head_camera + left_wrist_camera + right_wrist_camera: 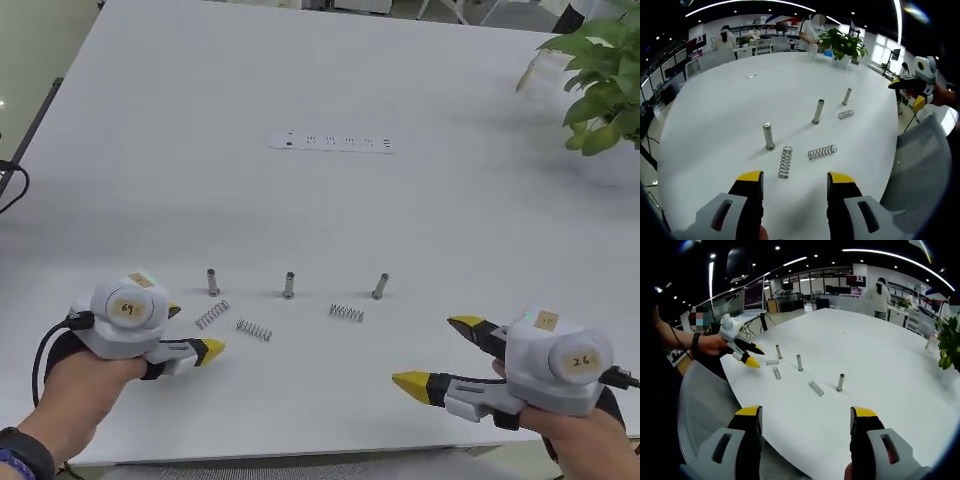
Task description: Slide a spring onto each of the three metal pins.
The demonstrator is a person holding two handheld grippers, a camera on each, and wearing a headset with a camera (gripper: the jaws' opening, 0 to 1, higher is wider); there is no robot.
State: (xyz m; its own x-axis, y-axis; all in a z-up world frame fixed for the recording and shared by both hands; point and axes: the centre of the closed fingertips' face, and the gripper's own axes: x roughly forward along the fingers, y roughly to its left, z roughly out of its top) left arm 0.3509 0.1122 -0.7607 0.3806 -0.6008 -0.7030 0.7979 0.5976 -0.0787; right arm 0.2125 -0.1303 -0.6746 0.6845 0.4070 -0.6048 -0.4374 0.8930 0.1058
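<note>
Three short metal pins stand upright in a row on the white table: the left pin (212, 282), the middle pin (289, 285) and the right pin (380, 286). All three are bare. Three springs lie flat just in front of them: one (212, 314) by the left pin, one (254, 329) beside it and one (346, 313) near the right pin. My left gripper (192, 330) is open, a short way left of the two left springs (785, 161) (822, 151). My right gripper (438, 353) is open too, holding nothing, right of the third spring (815, 387).
A white power strip (331, 141) lies further back on the table. A potted plant (600, 80) stands at the far right. The table's front edge (300, 455) runs just below both hands, with a grey mesh chair (705, 415) beside it.
</note>
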